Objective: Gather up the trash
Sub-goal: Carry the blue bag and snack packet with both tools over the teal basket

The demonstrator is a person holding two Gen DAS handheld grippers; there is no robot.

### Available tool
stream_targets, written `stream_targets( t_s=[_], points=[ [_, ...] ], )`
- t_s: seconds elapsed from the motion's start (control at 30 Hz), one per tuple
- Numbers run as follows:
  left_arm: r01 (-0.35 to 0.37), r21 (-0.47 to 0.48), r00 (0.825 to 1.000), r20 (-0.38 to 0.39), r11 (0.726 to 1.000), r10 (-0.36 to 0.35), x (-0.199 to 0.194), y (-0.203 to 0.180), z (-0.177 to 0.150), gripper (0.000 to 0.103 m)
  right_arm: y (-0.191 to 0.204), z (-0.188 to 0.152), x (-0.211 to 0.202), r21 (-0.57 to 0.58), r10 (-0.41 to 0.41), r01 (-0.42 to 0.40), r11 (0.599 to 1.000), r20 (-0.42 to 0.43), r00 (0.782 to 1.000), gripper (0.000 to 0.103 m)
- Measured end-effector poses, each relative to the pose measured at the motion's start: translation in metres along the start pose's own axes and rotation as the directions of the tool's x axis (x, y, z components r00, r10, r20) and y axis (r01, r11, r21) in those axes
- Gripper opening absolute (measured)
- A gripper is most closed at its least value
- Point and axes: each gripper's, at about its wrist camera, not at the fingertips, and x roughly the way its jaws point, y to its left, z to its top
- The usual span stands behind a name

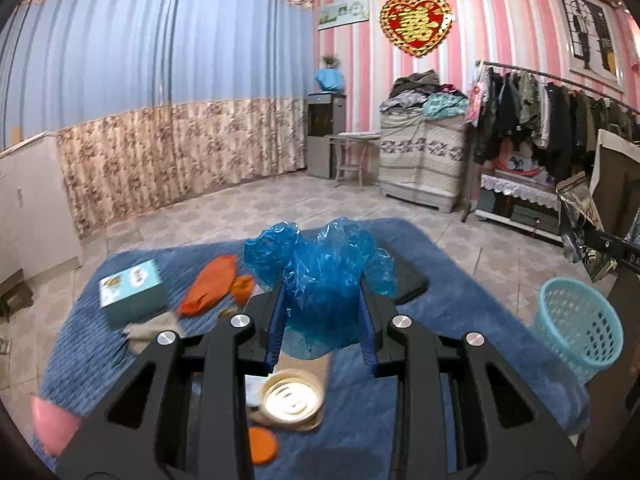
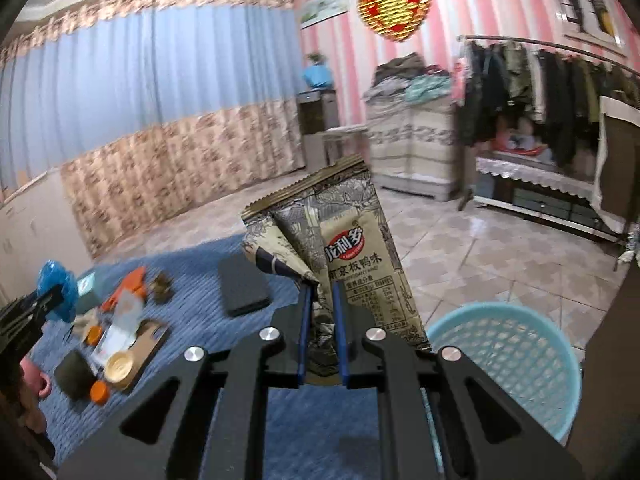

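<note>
**Both claws loaded with trash above the blue rug**

Left claw [image 1: 324,320]: closed on a crumpled blue plastic bag [image 1: 320,280]. The bag fills the gap between the two blue-edged fingers and bulges above and to both sides of them. In the right wrist view the same claw [image 2: 50,300] appears at the left edge, carrying the blue bag [image 2: 56,288] above the clutter.

Right claw [image 2: 320,332]: clamped on a tan printed snack wrapper [image 2: 352,264]. The wrapper stands upright between the fingers, its serrated top edge uppermost and its lower part creased where the fingers pinch it. In the left wrist view the wrapper [image 1: 578,216] hangs at the far right, above the basket.

Trash receptacle: a light blue perforated basket [image 2: 520,360] stands on the floor at the right edge of the blue rug [image 2: 192,280], just to the right of the right claw and below it.

Items lying on the rug:
- a light blue box [image 1: 132,292]
- an orange wrapper [image 1: 208,290]
- a dark flat rectangular object [image 2: 242,288]
- a round cream-coloured lid [image 1: 292,398]
- an orange cap [image 1: 262,444]
</note>
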Motion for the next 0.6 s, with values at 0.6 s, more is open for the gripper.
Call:
stream_targets(
  t_s=[0.6],
  points=[
    [0.231,0.097,0.971,-0.091,0.968,-0.222,0.065,-0.152,-0.001,0.030,-0.124,-0.036,-0.003,0.156,-0.164,0.173,0.972,-0.071,0.984,0.012]
  ],
)
